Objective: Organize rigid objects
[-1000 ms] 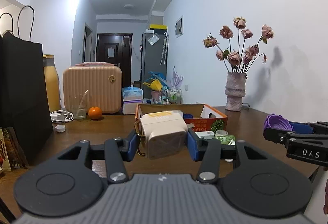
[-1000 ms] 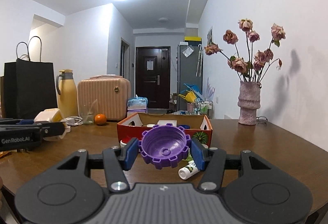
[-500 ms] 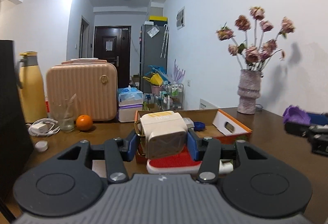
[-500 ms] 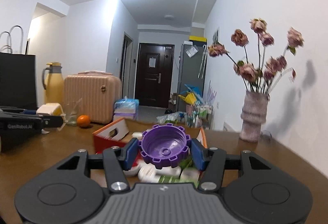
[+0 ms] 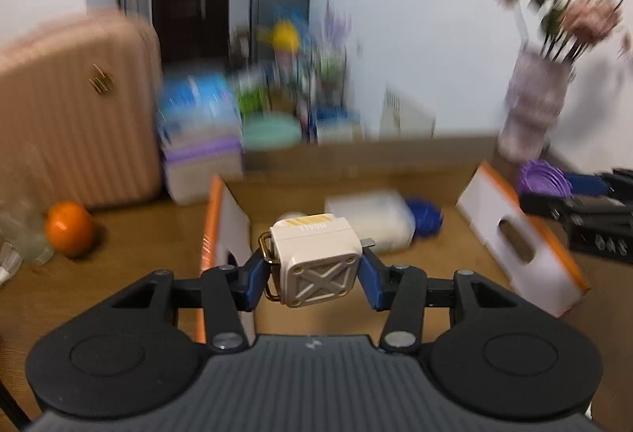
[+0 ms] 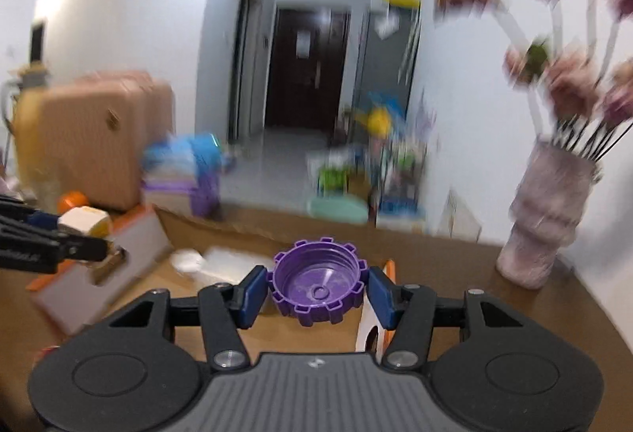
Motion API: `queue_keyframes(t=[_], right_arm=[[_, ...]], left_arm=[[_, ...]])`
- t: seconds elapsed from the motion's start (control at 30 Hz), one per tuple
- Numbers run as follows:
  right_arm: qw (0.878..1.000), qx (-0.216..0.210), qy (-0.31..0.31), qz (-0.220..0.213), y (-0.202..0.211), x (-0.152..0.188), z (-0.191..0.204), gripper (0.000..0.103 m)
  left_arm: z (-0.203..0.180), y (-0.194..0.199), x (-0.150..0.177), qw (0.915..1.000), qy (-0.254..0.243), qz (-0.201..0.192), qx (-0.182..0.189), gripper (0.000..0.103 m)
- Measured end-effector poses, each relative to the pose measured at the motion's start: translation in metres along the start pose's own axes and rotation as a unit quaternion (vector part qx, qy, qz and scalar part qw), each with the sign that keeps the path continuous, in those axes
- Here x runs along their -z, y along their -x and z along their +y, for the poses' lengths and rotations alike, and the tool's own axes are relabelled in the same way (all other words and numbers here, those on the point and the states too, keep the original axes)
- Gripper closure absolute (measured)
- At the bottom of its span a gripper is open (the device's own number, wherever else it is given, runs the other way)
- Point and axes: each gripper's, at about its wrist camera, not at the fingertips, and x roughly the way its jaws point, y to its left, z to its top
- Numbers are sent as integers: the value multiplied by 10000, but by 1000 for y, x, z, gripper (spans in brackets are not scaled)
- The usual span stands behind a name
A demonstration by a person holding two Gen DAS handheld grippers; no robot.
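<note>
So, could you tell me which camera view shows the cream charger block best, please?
The left wrist view: the cream charger block sits centred and sharp between the left gripper fingers, above the cardboard box. The right wrist view shows it only small and blurred at the left edge.

A pink ribbed suitcase (image 5: 75, 107) is parked at the far left of the wooden table (image 5: 130, 246), with an orange (image 5: 69, 228) sat just in front of it. A clear glass (image 5: 19, 234) is seen right beside the orange, at the left edge. A yellow flask (image 6: 27, 115) is tucked behind the suitcase, mostly blurred. To the suitcase's right, a blue tissue pack (image 5: 198, 107) is stacked on a purple-lidded box (image 5: 203, 171). Over at the far right, a pale textured vase (image 6: 548, 218) of dried roses (image 6: 569, 84) is stood against the white wall. A dark door (image 6: 306, 68) is visible down the hallway, plus some blurry clutter on the floor.
</note>
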Motion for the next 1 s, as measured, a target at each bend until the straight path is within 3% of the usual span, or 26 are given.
queue_keyframes(t=[0.07, 0.17, 0.3, 0.4, 0.5, 0.6, 0.77, 1.0], right_arm=[[9986, -162, -152, 486, -37, -11, -8, 49], [9952, 61, -135, 972, -82, -18, -13, 49], [9923, 219, -165, 1211, -117, -15, -15, 49], [9915, 236, -114, 1271, -131, -14, -14, 48], [9912, 364, 7, 1276, -134, -17, -10, 40], [9919, 472, -14, 1183, -125, -22, -10, 38], [9938, 415, -86, 1027, -87, -34, -12, 32], [9965, 75, -94, 825, -1, -52, -3, 24]], left_arm=[[7, -31, -11, 9976, 73, 623, 302, 54], [19, -73, -23, 9902, 170, 1364, 264, 54], [27, -103, -33, 9835, 138, 1786, 243, 54], [28, -110, -37, 9851, 234, 1698, 156, 52], [33, -115, -46, 9828, 489, 1773, 176, 49], [32, -94, -53, 9885, 445, 1444, 50, 33], [35, -45, -60, 9924, 261, 1205, -41, 32], [28, 39, -65, 9986, -180, 455, -213, 12]])
